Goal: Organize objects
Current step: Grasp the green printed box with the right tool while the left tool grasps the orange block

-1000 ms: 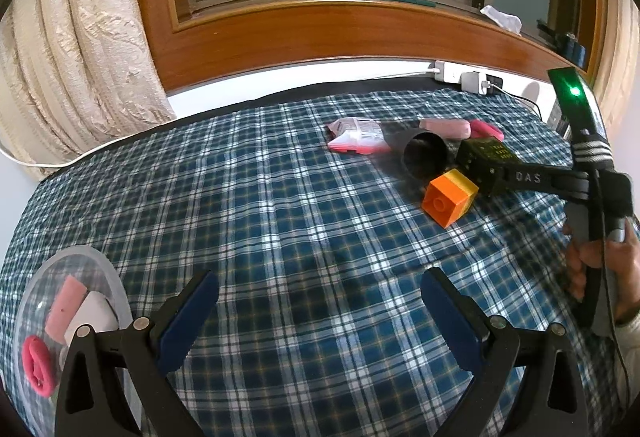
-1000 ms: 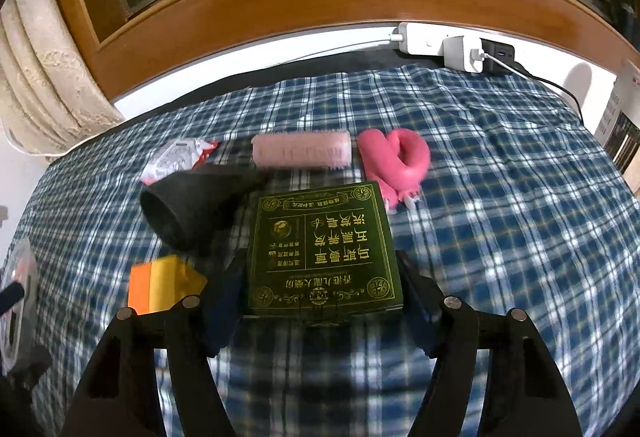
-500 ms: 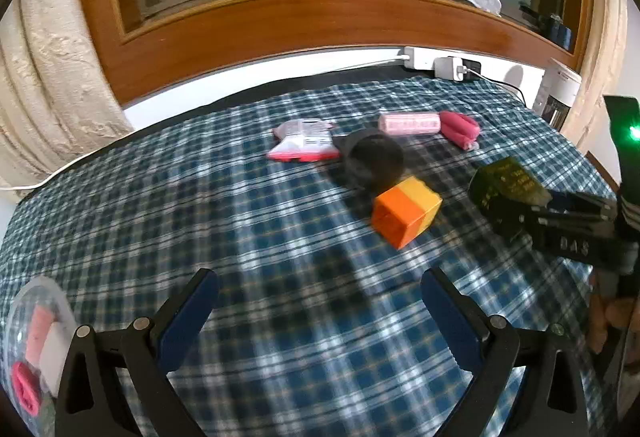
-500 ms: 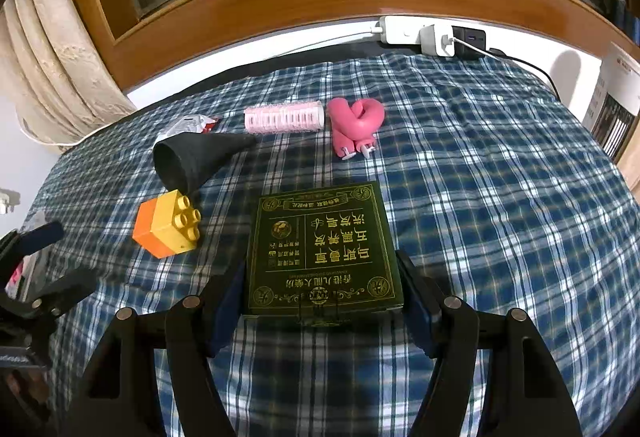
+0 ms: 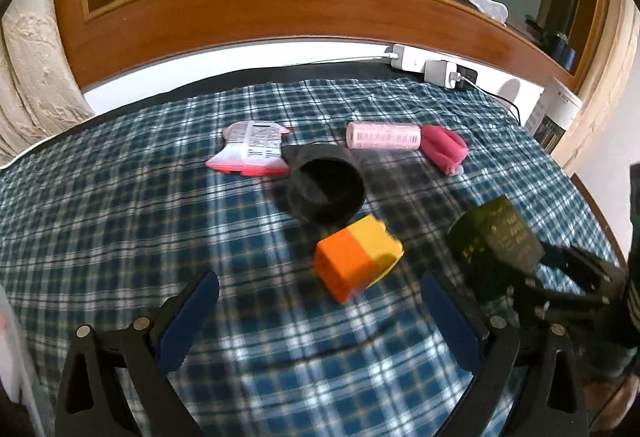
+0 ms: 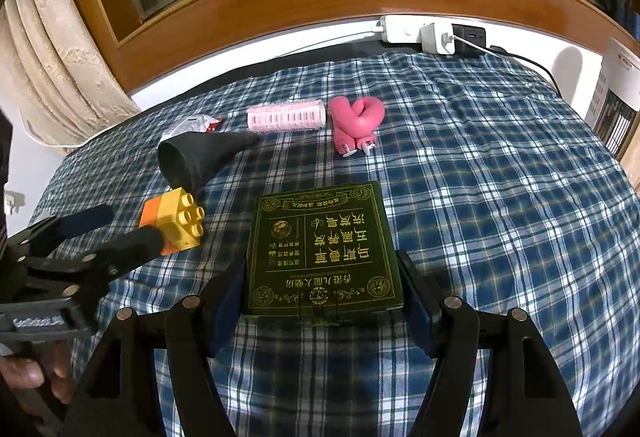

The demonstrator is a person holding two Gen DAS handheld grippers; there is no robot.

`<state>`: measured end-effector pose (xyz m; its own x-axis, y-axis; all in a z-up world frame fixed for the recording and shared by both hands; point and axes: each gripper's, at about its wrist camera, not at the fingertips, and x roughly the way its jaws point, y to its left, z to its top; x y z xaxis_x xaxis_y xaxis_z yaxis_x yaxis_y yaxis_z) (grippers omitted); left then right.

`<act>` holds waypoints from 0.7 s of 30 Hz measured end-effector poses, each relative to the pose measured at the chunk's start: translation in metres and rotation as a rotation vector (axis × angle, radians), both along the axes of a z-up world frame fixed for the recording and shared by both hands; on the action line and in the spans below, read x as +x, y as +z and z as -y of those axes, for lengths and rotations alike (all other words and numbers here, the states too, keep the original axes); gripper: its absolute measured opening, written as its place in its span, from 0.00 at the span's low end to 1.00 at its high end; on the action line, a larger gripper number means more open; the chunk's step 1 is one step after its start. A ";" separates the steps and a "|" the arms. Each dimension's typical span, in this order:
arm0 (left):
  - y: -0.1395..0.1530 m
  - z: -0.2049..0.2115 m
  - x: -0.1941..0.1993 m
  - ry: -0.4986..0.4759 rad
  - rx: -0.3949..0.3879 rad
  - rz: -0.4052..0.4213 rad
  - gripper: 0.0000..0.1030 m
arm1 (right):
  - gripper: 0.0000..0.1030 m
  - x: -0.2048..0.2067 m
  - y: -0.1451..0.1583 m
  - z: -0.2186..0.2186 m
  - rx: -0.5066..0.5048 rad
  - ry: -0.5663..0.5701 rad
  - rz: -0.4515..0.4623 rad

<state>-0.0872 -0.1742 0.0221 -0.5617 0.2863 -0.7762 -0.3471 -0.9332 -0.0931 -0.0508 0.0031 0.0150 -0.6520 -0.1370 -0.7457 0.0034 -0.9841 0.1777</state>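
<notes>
**Right tool carrying box; left tool closing on toy brick**

The right tool [image 6: 322, 297] is clamping a dark green box [image 6: 324, 249] by its two sides, at lower centre of the right wrist view, apparently lifted off the checked cloth [image 6: 500, 205]. The left tool [image 5: 320, 313] is standing wide apart, with nothing between its fingers, at the lower edge of its own view. The orange-and-yellow brick [image 5: 358, 261] is sitting just beyond it, centre frame, near the black funnel [image 5: 326, 193]. Judgement: a pickup of the brick is in hand; the next move calls for advancing until the fingers straddle it, then closing.
</notes>
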 end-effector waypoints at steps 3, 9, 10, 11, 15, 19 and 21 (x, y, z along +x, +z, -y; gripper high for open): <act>-0.002 -0.009 -0.005 -0.008 -0.002 -0.004 0.99 | 0.69 0.000 0.000 -0.002 0.003 -0.017 0.001; -0.006 -0.011 -0.015 0.009 -0.003 -0.012 0.99 | 0.69 0.000 0.000 -0.003 0.005 -0.017 0.001; -0.007 -0.010 -0.016 0.010 -0.004 -0.011 0.97 | 0.69 0.000 0.000 -0.003 0.006 -0.017 0.001; -0.009 -0.010 -0.017 0.012 -0.005 -0.009 0.96 | 0.69 0.000 0.000 -0.003 0.005 -0.017 0.001; -0.014 -0.012 -0.017 0.004 -0.018 -0.008 0.90 | 0.69 0.000 0.000 -0.003 0.006 -0.017 0.001; -0.022 -0.015 -0.020 -0.008 -0.028 0.005 0.81 | 0.69 -0.001 0.000 -0.003 0.007 -0.016 0.002; -0.023 -0.016 -0.019 -0.009 -0.040 -0.004 0.81 | 0.69 -0.001 0.000 -0.003 0.010 -0.016 0.003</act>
<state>-0.1061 -0.1580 -0.0008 -0.5621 0.2607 -0.7849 -0.3560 -0.9329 -0.0549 -0.0516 0.0061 0.0154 -0.6522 -0.1194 -0.7486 -0.0126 -0.9857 0.1682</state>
